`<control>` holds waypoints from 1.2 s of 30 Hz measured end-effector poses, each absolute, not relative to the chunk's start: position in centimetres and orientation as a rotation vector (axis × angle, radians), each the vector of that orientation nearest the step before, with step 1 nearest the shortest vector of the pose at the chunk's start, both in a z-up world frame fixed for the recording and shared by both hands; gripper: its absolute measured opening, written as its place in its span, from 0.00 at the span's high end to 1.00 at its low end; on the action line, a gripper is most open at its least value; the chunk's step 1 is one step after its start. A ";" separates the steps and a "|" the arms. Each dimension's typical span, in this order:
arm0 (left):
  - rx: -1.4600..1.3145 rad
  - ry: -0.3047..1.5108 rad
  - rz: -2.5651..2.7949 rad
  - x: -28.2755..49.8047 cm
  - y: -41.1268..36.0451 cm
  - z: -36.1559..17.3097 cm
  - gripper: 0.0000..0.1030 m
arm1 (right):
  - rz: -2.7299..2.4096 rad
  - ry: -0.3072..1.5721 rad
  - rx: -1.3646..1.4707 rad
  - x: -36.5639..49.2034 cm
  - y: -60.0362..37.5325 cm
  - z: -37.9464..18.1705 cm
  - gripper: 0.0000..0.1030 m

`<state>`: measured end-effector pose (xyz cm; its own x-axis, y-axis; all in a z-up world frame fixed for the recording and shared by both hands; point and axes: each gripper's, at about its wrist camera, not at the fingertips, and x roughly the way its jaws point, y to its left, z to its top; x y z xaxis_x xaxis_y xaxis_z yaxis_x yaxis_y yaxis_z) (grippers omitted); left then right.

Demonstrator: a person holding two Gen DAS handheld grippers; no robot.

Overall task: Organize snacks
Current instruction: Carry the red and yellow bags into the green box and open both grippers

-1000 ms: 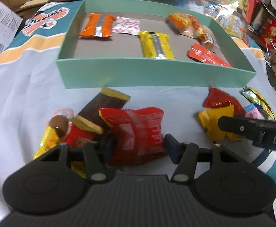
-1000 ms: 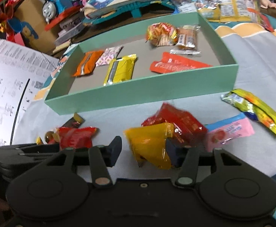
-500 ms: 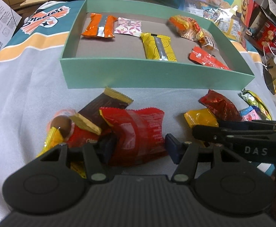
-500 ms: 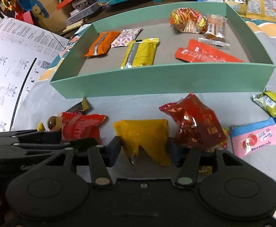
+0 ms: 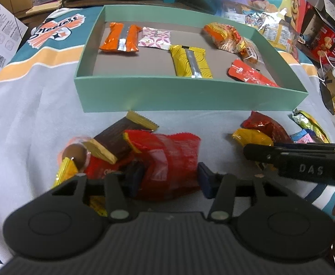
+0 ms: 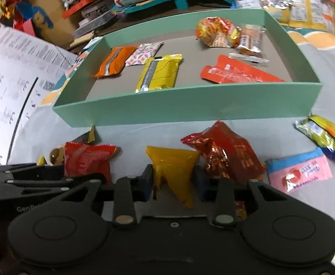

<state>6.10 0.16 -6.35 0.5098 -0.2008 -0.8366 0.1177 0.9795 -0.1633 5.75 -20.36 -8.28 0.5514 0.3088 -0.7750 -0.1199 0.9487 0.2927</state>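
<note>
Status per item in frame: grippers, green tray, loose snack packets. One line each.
left gripper: open, fingers either side of the red snack packet
right gripper: open, fingers flanking the yellow snack packet
green cardboard tray: open-topped, holding several packets
dark red foil packet: on the cloth, outside tray
pink and blue packet: on the cloth, outside tray
brown chocolate bar: on the cloth, partly under the red packet
</note>
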 end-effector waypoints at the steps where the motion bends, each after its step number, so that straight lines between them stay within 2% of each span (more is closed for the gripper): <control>1: -0.092 1.016 -0.194 6.0 0.2 -6.1 0.52 | 0.259 0.948 0.232 5.6 -20.7 -7.9 0.66; 11: -0.115 0.896 -0.232 6.3 0.4 -0.8 0.53 | 0.286 0.820 0.307 5.8 -23.2 -2.2 0.66; 17: -0.111 0.839 -0.189 11.8 1.1 1.8 0.52 | 0.245 0.785 0.309 10.4 -24.6 0.1 0.66; 24: -0.138 0.893 -0.144 18.9 1.7 0.1 0.52 | 0.206 0.838 0.330 17.4 -24.3 -1.4 0.66; 32: -0.125 0.946 -0.139 21.9 1.5 -2.7 0.52 | 0.186 0.891 0.310 21.0 -22.6 -4.8 0.65; 34: -0.118 0.955 -0.140 22.3 1.2 -3.1 0.52 | 0.188 0.893 0.313 21.6 -22.4 -5.3 0.62; 35: -0.114 0.957 -0.136 22.5 1.1 -3.2 0.48 | 0.189 0.893 0.317 21.9 -22.4 -5.4 0.51; 36: -0.110 0.954 -0.135 22.5 1.0 -3.2 0.36 | 0.187 0.892 0.322 22.1 -22.5 -5.4 0.45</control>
<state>22.52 0.97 -3.23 0.5709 -0.1633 -0.8046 0.0662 0.9860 -0.1531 22.06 -22.47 -5.41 0.6160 0.2921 -0.7316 -0.0266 0.9359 0.3512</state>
